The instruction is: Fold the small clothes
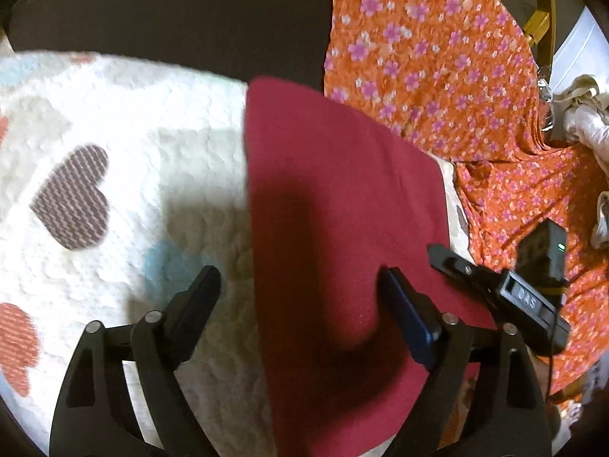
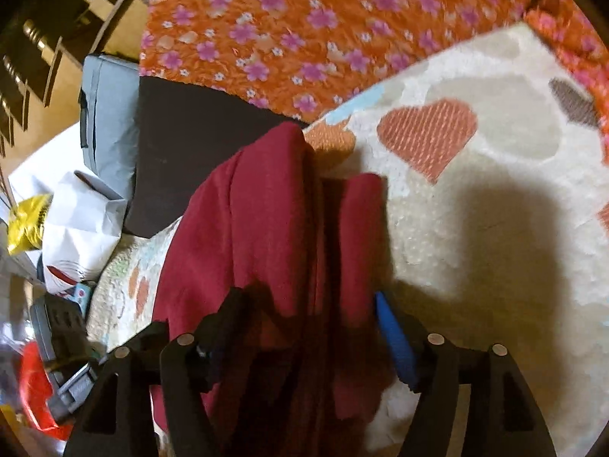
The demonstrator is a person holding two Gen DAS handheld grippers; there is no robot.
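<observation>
A dark red garment [image 1: 335, 198] lies on a white fluffy blanket with hearts [image 1: 114, 122]. In the left wrist view it is spread smooth, with a straight left edge. My left gripper [image 1: 300, 289] is open just above it: one finger hangs over the blanket, the other over the red cloth. A black finger [image 1: 449, 262] of the right gripper shows at the garment's right edge. In the right wrist view the red garment [image 2: 266, 221] is folded into long ridges that run between the jaws of my right gripper [image 2: 310, 304]. Those jaws stand wide, so it is open.
An orange cloth with pink flowers [image 1: 437, 57] lies beyond and to the right of the garment. A dark surface [image 1: 171, 11] borders the blanket's far edge. Past the blanket's left edge sit a grey box [image 2: 106, 114], white bags [image 2: 80, 228] and a yellow packet [image 2: 26, 224].
</observation>
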